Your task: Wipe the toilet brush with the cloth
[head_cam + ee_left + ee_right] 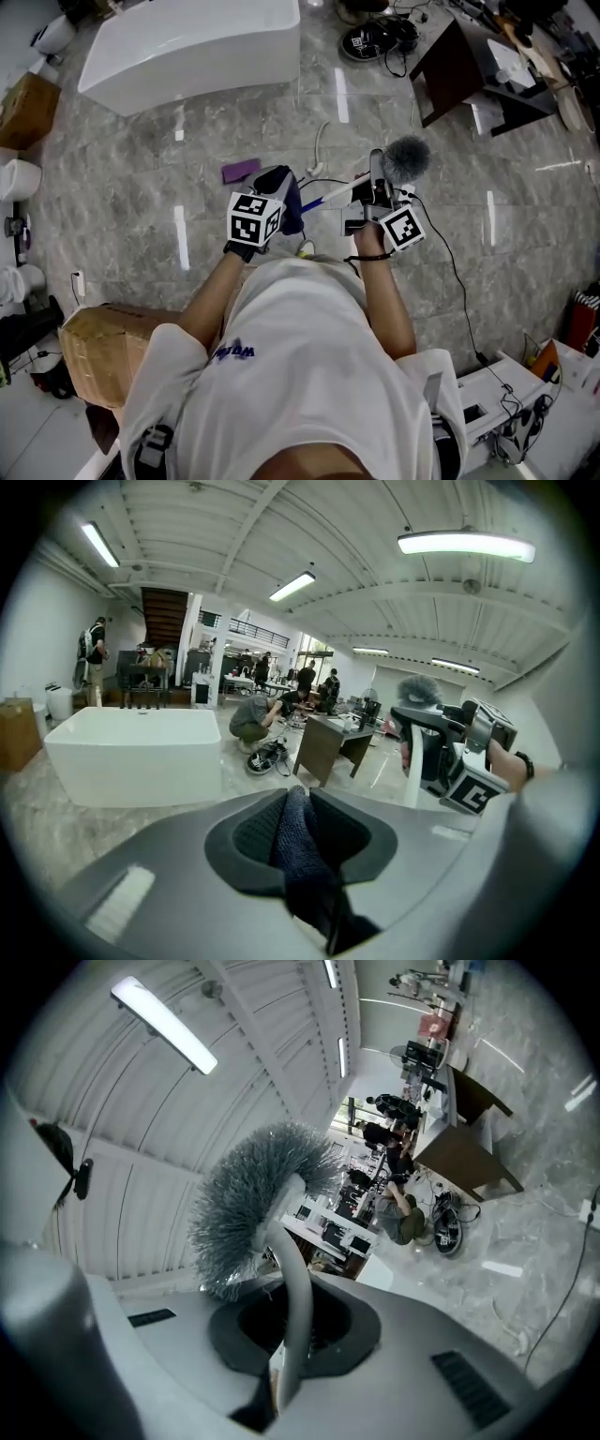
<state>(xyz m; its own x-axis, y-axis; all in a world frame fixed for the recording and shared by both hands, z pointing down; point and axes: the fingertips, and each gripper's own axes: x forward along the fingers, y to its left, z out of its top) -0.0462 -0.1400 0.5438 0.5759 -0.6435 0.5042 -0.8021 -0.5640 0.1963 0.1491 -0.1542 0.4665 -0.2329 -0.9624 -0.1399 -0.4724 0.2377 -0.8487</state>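
Pinching the cloth [305, 874], the left hand-held gripper [300, 808] is hovering just left of the toilet brush [253, 1204], which the right hand-held gripper [292, 1340] is clamping by its handle [298, 1288], bristles up.

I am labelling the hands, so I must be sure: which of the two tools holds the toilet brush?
The right tool: its jaws are shut on the toilet brush handle, below the grey bristles. The left tool grips a dark cloth instead.
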